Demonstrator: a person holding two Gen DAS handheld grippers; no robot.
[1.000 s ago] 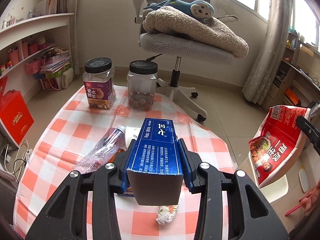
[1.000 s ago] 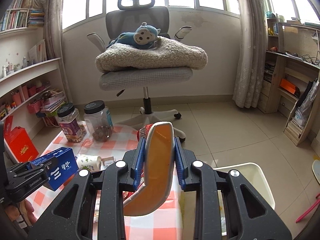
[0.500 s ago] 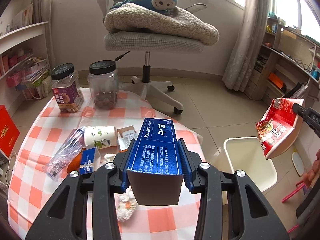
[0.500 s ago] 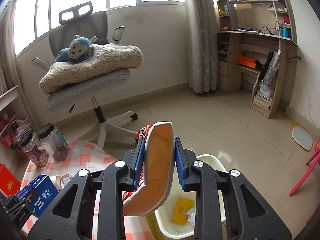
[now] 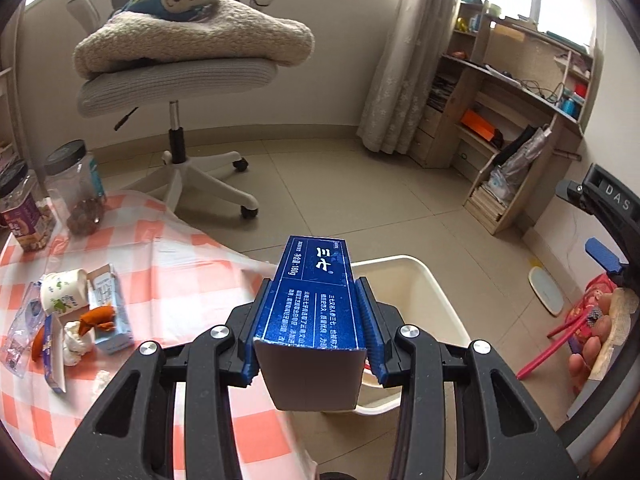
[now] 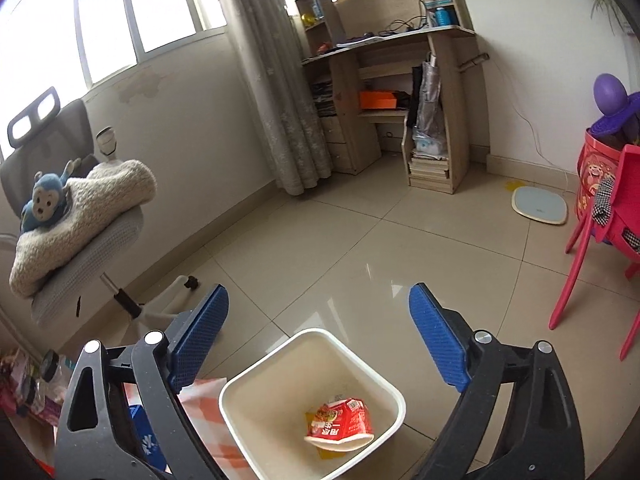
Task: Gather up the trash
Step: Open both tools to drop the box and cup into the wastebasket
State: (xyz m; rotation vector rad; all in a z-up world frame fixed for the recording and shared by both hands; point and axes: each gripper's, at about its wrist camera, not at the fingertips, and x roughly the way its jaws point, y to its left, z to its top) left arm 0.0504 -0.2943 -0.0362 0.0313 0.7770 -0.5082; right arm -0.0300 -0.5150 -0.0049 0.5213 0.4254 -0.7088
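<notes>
A: What does the left gripper point(image 5: 312, 322) hold?

B: A long blue cardboard box with white print point(image 5: 316, 292). The blue pads clamp its two long sides, and its open grey end faces the camera. It hangs over the near left edge of the white plastic waste bin point(image 5: 436, 300), right where the round table with the orange-and-white checked cloth point(image 5: 168, 264) ends.

A: And the right gripper point(image 6: 318, 336)?

B: Its jaws have just been opening and now stand wide apart with nothing between them. It hovers above the bin, which stands on the tiled floor point(image 6: 360, 248) just beside the table's edge.

A: Where is the red packet?

B: The crushed red snack carton with an orange lining point(image 6: 340, 426) lies in the bottom of the bin, on top of a yellow scrap.

A: Anything left on the table?

B: Yes, at the left: a white paper cup on its side point(image 5: 64, 290), a small pale blue carton point(image 5: 110, 312), a crumpled clear plastic bottle point(image 5: 20, 332), orange peel and a white paper wad. Farther back stand two clear jars with black lids point(image 5: 76, 188).
</notes>
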